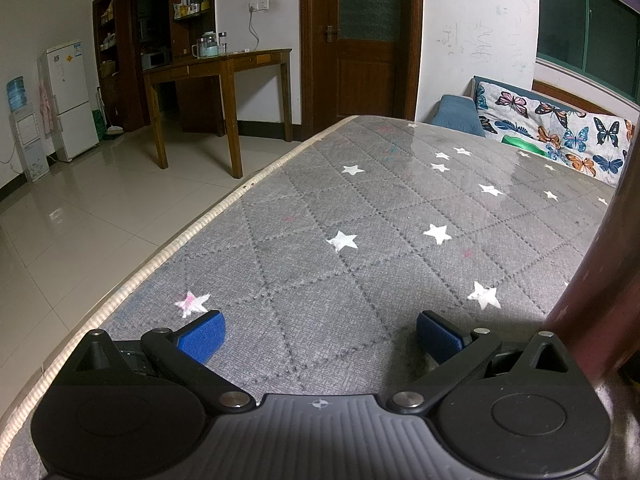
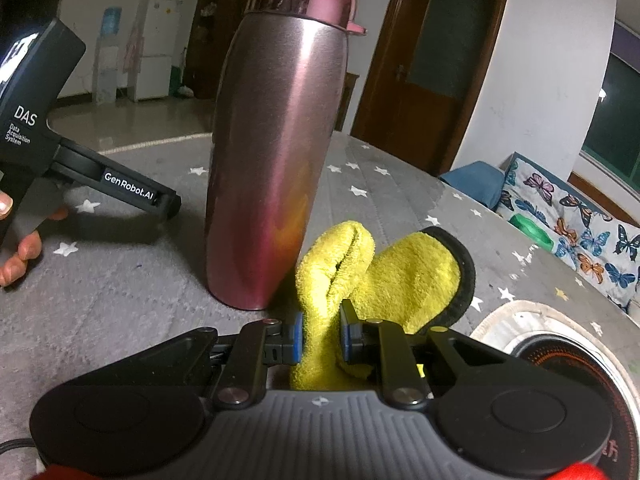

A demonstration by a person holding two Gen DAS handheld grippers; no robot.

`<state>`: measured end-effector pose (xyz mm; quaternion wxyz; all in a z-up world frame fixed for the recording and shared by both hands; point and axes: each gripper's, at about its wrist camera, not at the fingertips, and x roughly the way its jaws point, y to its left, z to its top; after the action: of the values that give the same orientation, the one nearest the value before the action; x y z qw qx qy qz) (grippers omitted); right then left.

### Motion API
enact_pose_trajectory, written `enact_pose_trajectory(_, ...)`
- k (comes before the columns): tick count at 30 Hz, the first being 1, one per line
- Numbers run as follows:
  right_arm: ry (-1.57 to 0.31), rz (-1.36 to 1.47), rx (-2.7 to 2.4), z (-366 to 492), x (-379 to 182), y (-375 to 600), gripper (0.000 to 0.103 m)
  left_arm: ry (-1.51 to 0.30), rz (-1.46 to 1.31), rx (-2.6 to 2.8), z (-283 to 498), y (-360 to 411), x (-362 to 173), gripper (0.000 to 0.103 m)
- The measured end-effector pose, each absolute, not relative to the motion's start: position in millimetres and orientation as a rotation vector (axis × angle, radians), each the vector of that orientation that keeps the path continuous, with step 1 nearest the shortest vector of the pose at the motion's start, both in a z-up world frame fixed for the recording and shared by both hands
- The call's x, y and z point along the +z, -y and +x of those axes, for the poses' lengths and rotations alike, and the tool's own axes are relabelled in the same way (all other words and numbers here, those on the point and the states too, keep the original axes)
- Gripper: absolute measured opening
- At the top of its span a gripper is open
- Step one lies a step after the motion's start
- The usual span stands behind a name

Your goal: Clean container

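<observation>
Your right gripper [image 2: 320,336] pinches the soft yellow cloth [image 2: 384,272] just beside the upright pink steel bottle [image 2: 272,160] on the star-print mat [image 2: 120,280]. Your left gripper [image 1: 320,334], spread wide and empty, should probably clamp that tall, slick, tippy bottle mid-body.

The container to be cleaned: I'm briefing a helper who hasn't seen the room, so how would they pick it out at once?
Look at the grey quilted table cover with white stars. Near its middle stands a tall metallic pink bottle, upright, with a pink lid. It is the only tall, shiny thing there: beside its base lies a soft yellow cloth, held in the right gripper.
</observation>
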<state>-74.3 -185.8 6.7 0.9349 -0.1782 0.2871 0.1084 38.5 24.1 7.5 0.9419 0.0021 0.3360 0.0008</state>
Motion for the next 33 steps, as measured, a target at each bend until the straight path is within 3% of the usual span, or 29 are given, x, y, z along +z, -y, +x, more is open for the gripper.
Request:
enact_pose_trajectory(9,-0.66,-0.373,0.205,-77,13,179,0.017,-0.685,0.004,0.002,39,-24,7,0.103)
enact_pose_trajectory(21,-0.627,-0.289,0.166,-88,13,183,0.017,-0.686,0.005,0.002,39,-24,7,0.103)
enact_pose_trajectory(33,-0.577,-0.21,0.217,-95,51,191,0.017,-0.738,-0.01,-0.088,44,-31,17,0.103)
